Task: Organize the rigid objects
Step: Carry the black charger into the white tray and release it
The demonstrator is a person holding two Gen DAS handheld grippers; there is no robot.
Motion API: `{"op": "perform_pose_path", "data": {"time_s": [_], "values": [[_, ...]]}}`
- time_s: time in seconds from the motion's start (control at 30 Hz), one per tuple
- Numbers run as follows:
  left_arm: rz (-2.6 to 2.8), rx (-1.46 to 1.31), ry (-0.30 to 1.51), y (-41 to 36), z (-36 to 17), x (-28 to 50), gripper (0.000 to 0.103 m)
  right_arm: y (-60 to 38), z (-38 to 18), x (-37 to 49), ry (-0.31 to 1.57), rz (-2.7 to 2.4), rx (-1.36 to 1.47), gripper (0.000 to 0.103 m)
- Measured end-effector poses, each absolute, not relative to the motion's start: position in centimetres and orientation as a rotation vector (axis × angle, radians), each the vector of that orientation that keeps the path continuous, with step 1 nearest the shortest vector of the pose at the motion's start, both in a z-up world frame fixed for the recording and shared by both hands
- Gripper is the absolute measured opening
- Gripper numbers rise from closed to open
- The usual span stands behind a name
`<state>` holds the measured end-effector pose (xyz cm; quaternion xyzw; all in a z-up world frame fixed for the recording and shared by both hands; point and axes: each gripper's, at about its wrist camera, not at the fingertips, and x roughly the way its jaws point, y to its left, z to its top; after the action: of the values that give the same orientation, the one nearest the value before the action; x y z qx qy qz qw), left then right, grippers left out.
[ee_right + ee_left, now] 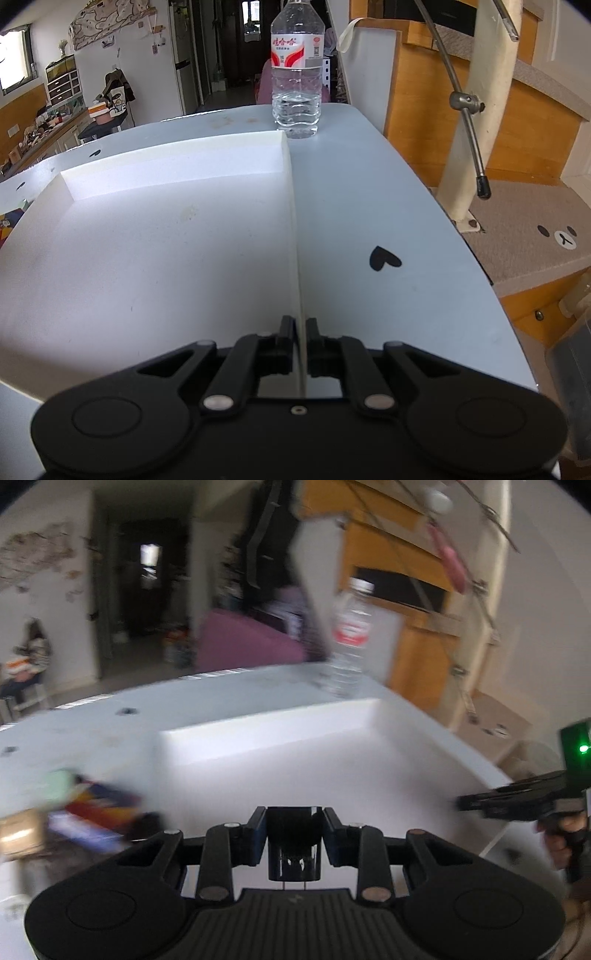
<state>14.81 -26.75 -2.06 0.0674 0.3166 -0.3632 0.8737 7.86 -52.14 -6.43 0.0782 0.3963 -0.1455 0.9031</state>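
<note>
Pale blue counter (388, 206) with black heart stickers, set in a cluttered living room beside orange wooden stairs. Right gripper (300, 343): jaws clamped on the right wall of the shallow white foam tray (166, 240), apparently steadying it. Left gripper (291, 834): jaws together on a small black cylindrical cap-like object (292, 843), blurred, over the tray. Clear plastic water bottle (297, 70) stands far ahead of both jaws, just beyond the tray's far corner. Judged step: carrying the object in; next, lower and release inside the tray.

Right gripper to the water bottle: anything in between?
Only the white tray's side wall, which the right gripper pinches, and bare blue table lead to the water bottle, per the right wrist view.
</note>
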Motion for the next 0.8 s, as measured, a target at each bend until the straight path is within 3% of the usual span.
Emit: {"op": "perform_pose_path", "data": {"time_s": [0.33,0.7,0.77,0.8], "values": [[-0.942,0.108,0.802,-36.8,-5.4,14.3,0.033,-52.2,-6.5,7.9,0.824,-0.299,0.175,0.007],[-0.992,0.056,0.807,-38.8,-5.6,14.5,0.034,-52.4,-6.5,7.8,0.822,-0.291,0.191,0.006],[-0.986,0.047,0.816,-38.9,-5.8,14.6,0.054,-52.5,-6.5,7.8,0.821,-0.29,0.195,0.006],[-0.975,0.045,0.809,-38.7,-5.7,14.6,0.057,-52.5,-6.5,7.8,0.82,-0.289,0.196,0.006]]}}
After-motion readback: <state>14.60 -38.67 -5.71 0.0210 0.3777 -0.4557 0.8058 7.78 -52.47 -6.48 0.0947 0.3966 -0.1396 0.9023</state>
